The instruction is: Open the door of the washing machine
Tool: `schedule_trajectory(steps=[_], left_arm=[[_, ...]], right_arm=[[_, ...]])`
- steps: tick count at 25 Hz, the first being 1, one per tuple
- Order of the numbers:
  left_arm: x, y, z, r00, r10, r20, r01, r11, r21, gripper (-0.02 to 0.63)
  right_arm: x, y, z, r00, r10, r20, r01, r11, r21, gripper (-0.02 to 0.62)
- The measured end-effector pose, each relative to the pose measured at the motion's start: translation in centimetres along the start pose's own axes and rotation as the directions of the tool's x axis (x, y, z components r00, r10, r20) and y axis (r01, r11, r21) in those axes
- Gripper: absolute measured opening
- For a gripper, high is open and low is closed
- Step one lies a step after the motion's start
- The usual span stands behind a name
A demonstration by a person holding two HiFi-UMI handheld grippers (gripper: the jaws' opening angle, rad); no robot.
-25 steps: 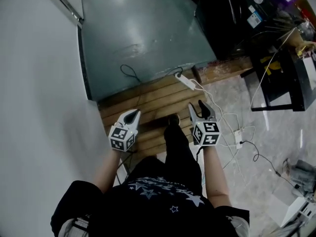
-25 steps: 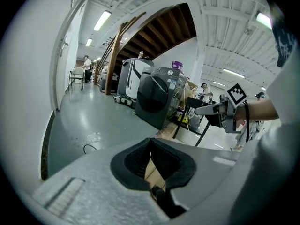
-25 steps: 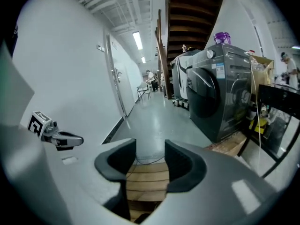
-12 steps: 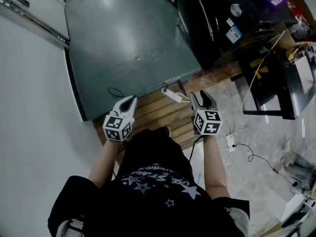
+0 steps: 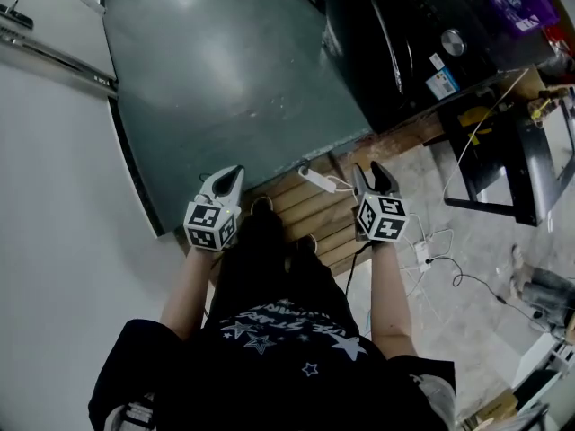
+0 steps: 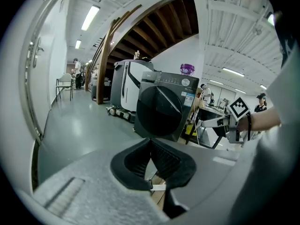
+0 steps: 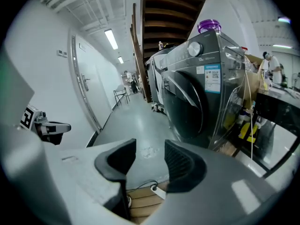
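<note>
The washing machine (image 5: 404, 43) is seen standing ahead and to the right of the person, with its round door (image 6: 159, 111) shut. Both tools are held low over wooden planks (image 5: 310, 212), well apart from the machine. The left tool (image 5: 230, 174) is observed with jaws pressed together on nothing. The right tool (image 5: 376, 172) is observed with jaws spread and empty. A power strip (image 5: 316, 180) is noted on the planks between the tools.
</note>
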State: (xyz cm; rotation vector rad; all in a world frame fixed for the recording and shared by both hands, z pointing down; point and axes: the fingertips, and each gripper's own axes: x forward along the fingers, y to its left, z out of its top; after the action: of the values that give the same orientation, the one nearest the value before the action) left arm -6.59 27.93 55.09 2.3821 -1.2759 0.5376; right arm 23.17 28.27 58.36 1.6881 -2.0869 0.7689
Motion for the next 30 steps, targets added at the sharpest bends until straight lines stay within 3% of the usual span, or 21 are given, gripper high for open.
schedule_trajectory(steps=[6, 13, 21, 30], left_arm=[[3.9, 4.1, 2.5, 0.991, -0.122, -0.062, 0.122, 0.993, -0.007, 0.011], [4.9, 7.6, 7.4, 0.962, -0.253, -0.102, 0.254, 0.967, -0.004, 0.011], [6.3, 9.6, 13.4, 0.96, -0.272, -0.062, 0.274, 0.961, 0.042, 0.011], [12.3, 10.0, 16.5, 0.938, -0.327, -0.116, 0.336, 0.94, 0.062, 0.011]], right_arm=[[4.0, 1.5, 3.5, 0.996, -0.07, -0.056, 0.07, 0.997, 0.011, 0.195], [4.5, 2.0, 9.3, 0.973, -0.223, -0.067, 0.227, 0.972, 0.059, 0.195], [4.4, -1.2, 14.7, 0.939, -0.344, -0.026, 0.345, 0.936, 0.076, 0.195], [7.3, -8.5, 17.9, 0.891, -0.453, -0.032, 0.454, 0.884, 0.116, 0.195]])
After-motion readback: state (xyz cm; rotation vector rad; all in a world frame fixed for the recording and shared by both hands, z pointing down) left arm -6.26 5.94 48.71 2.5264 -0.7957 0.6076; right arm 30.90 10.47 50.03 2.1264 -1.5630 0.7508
